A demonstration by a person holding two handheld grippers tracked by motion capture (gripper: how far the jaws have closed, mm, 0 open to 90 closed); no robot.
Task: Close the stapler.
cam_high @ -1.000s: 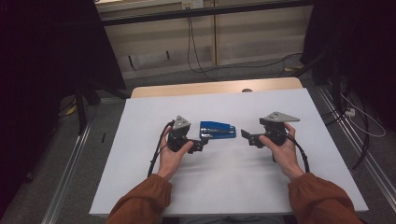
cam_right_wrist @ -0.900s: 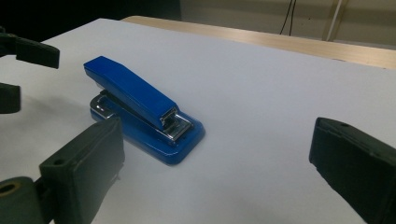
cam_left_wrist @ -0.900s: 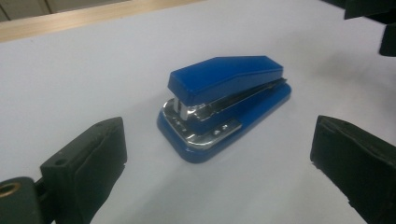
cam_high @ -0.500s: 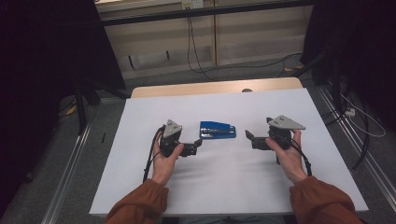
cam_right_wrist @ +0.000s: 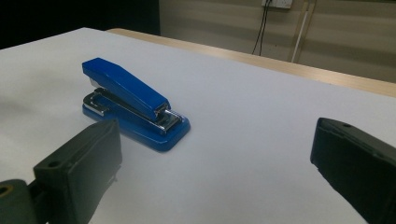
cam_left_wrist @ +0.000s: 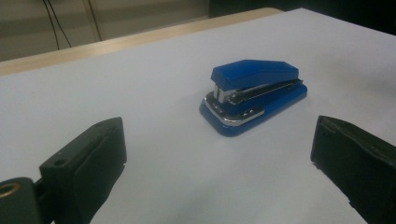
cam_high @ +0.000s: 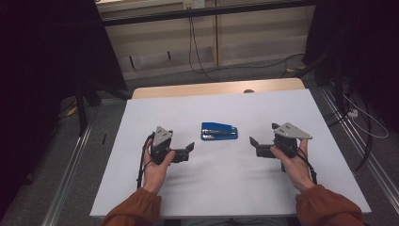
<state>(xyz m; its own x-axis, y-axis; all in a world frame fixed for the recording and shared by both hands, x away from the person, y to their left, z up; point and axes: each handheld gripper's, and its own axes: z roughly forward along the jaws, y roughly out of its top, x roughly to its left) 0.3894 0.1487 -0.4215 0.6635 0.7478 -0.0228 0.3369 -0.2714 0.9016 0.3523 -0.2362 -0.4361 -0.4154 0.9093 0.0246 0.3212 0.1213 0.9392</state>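
A: Report what is cut off or unclear.

B: In the left gripper view, both black jaws are cropped by the lower frame edge, at lower left and lower right. The same applies in the right gripper view. In the high view, the room at upper left and upper right of the frame is too dark to make out.

A: Gripper states?

B: Left gripper [cam_high: 188,151]: jaws spread wide apart, holding nothing. Right gripper [cam_high: 254,146]: jaws likewise wide apart, holding nothing. In the high view they sit left and right of frame centre, jaws pointing inward toward each other.

A: Location of the stapler?

B: The blue stapler [cam_high: 219,131] lies flat at the centre of the high view, just above the gap between the two grippers and touching neither. In the left gripper view it is right of centre in the upper half [cam_left_wrist: 254,94]; in the right gripper view it is at left, above the left-hand jaw [cam_right_wrist: 134,102].

A: Surface and surroundings?

B: A white table [cam_high: 226,188] with a wooden strip [cam_high: 216,88] along its far edge. Beyond it, grey floor, cables [cam_high: 197,52] and a pale wall panel.

A: Clearance?

B: Bare white surface surrounds the stapler on all sides. Both grippers are well inside the table edges.
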